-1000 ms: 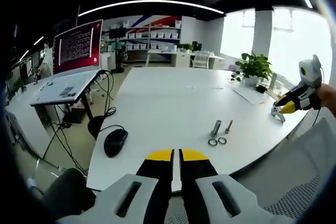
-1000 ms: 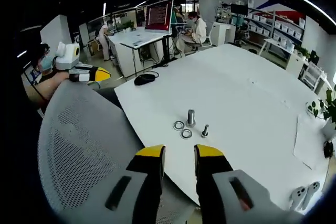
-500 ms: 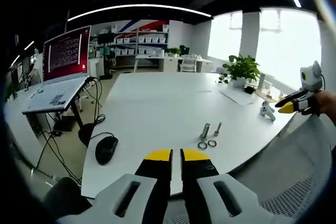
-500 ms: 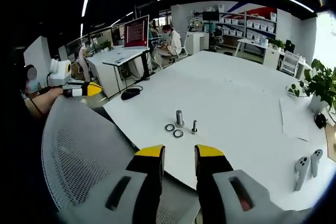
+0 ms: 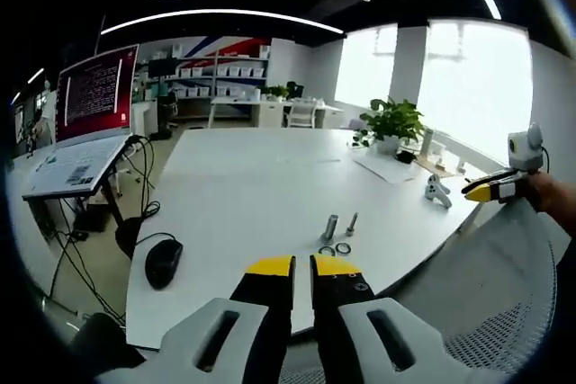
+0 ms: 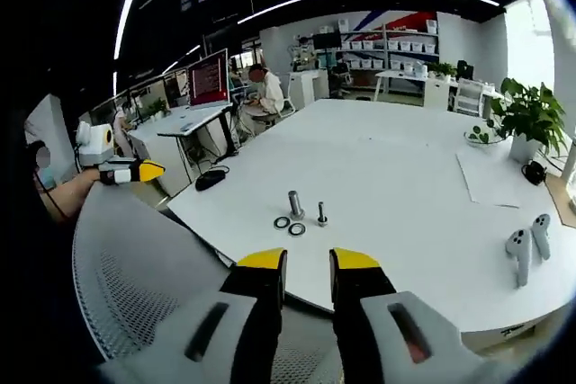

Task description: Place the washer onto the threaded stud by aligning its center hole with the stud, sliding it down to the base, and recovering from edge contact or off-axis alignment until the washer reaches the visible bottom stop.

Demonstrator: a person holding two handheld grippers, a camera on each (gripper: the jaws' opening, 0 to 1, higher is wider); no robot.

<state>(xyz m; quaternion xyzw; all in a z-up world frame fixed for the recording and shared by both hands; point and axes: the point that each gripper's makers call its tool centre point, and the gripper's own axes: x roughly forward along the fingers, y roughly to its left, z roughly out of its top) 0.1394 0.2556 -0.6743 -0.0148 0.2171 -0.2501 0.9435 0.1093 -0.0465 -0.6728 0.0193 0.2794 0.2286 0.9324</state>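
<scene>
Two washers (image 6: 289,226) flat on table (image 6: 396,177) beside studs (image 6: 306,209)

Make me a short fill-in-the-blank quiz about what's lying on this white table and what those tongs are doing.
The two washers lie flat on the ____ table.
Beside them stand ____ upright studs.
A black computer ____ rests near the table's edge.
Both tongs, left and right, hold ____.

Missing words: white; two; mouse; nothing

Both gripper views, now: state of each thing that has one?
Left tongs: shut, empty, short of the table.
Right tongs: open, empty.
Washers: two, flat on the table, neither on a stud.
Larger stud: upright, bare.
Smaller stud: upright, bare.
Laptop: open, screen lit.
</scene>
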